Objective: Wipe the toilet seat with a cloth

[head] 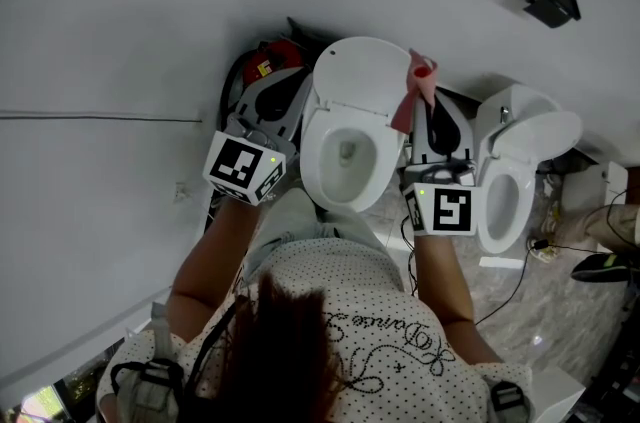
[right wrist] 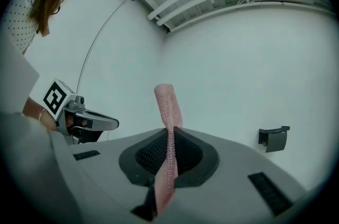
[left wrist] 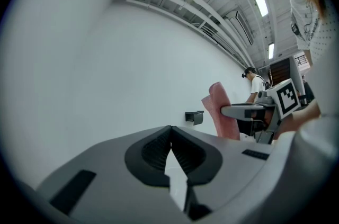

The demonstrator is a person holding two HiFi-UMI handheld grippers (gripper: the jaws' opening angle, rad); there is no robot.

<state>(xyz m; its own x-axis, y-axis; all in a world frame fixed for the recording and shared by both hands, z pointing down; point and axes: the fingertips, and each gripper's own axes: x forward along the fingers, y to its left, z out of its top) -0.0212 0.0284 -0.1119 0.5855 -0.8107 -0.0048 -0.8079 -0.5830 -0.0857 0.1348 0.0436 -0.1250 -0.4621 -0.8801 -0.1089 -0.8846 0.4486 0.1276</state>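
Head view, toilet (head: 312, 166): white, lid raised, seat ring bare, directly in front of the person.
Head view, cloth (head: 413, 89): pink, at the right edge of the toilet lid, above the seat and apparently not touching it.
Head view, right gripper (head: 424, 96): right of the toilet, raised beside the lid.
Head view, left gripper (head: 272, 101): left of the toilet, beside the lid.
Left gripper view, jaws: closed tip to tip, with nothing between them.
Right gripper view, jaws: clamped on the cloth; one strip stands up past the tips and the rest trails below.
Step in hand, judged: bringing the cloth down onto the seat.
Method, advised: lay the loose end flat on the ring, sweep round it, and keep the hard jaws off the toilet.
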